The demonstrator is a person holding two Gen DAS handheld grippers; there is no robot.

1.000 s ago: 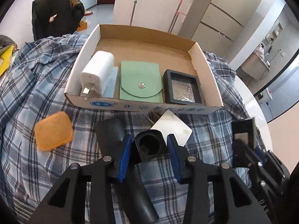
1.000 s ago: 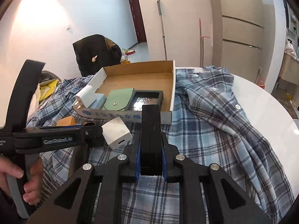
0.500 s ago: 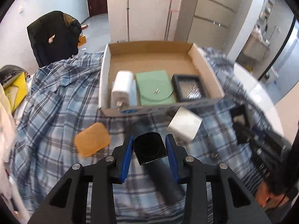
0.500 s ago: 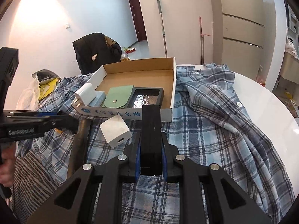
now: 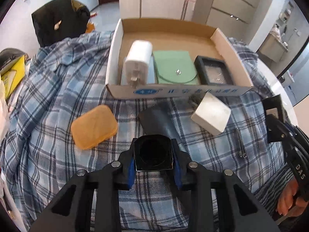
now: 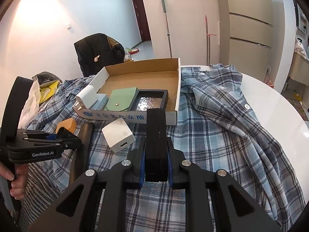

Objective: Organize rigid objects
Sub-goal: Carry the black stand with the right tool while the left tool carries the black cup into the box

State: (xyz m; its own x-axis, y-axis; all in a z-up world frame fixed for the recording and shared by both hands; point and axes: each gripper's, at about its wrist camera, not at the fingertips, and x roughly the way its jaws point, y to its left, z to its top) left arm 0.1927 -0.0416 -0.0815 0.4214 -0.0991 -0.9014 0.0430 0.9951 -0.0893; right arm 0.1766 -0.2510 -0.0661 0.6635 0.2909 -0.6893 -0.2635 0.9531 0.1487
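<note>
A cardboard box (image 5: 227, 42) (image 6: 178, 89) lies on the plaid shirt and holds a white charger (image 5: 138, 60), a green pouch (image 5: 174, 67) and a black framed case (image 5: 213, 71). My left gripper (image 5: 153, 156) is shut on a small black square box (image 5: 152, 153), held above the cloth in front of the cardboard box. My right gripper (image 6: 155, 154) is shut on a flat black case (image 6: 155, 135) held on edge. On the cloth lie an orange case (image 5: 93, 126), a white cube adapter (image 5: 211, 114) (image 6: 117, 133) and a long black case (image 5: 158, 118).
The plaid shirt (image 6: 222, 131) covers a round white table (image 6: 270, 100). A black jacket hangs on a chair (image 6: 98, 52) behind. A yellow item and bags (image 5: 11, 75) lie at the far left. A small metal clip (image 5: 241, 147) lies on the cloth.
My left gripper has pulled back and lifted with the small black box, leaving the long black case on the cloth. The right gripper has barely moved.
</note>
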